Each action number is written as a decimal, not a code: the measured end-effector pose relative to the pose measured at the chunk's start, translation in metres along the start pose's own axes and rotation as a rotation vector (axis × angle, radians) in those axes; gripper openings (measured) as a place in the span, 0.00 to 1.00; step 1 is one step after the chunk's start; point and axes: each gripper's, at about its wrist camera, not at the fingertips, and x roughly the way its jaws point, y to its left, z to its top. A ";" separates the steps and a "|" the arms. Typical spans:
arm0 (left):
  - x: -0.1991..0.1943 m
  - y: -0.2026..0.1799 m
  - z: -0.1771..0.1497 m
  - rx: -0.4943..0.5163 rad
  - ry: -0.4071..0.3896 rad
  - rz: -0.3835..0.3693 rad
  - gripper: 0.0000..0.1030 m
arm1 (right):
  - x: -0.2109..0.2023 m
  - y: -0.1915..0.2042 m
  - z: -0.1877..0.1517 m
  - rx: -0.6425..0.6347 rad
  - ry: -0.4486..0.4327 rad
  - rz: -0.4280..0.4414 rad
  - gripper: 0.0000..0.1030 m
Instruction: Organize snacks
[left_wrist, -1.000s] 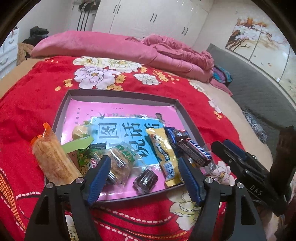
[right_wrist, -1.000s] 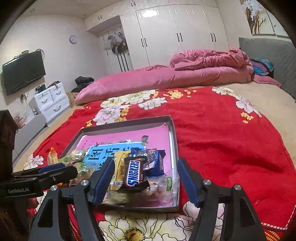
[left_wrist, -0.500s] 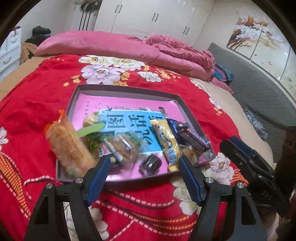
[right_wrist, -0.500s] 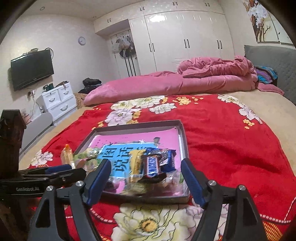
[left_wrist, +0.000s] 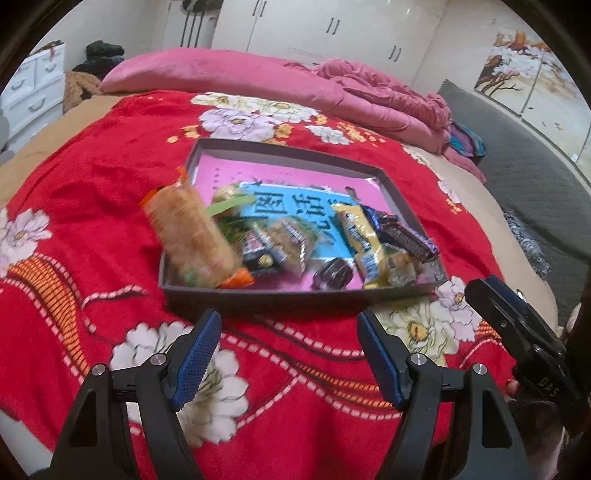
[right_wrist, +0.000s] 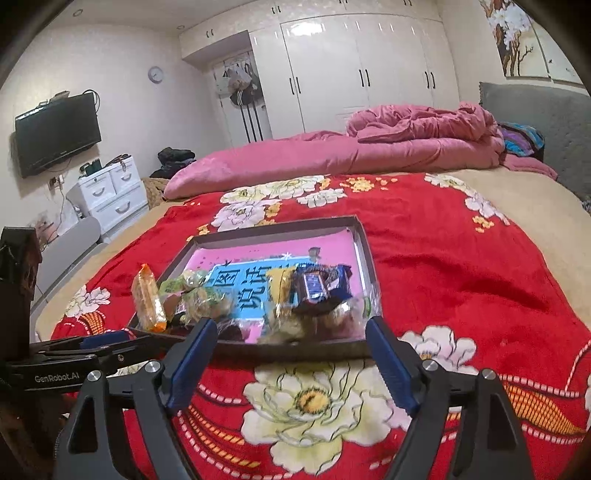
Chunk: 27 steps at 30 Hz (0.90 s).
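snacks (left_wrist: 295, 240) crowd tray's (left_wrist: 288, 155) near edge; far half bare.

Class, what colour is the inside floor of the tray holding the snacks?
Pink, with a blue printed panel in the middle of the tray; the left wrist view shows it best.

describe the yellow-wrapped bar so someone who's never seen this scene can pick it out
On the red floral blanket sits a shallow dark tray with a pink and blue liner. The yellow-wrapped bar lies lengthwise in its right half, beside dark chocolate bars. It is the only long yellow wrapper there.
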 end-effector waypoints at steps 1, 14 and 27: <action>-0.001 0.001 -0.002 0.000 0.005 0.007 0.75 | -0.002 0.001 -0.003 0.005 0.011 0.004 0.80; -0.009 -0.005 -0.032 0.022 0.053 0.032 0.75 | -0.017 0.002 -0.030 0.011 0.105 -0.068 0.89; -0.010 -0.008 -0.031 0.031 0.044 0.036 0.75 | -0.013 0.000 -0.034 0.001 0.114 -0.097 0.89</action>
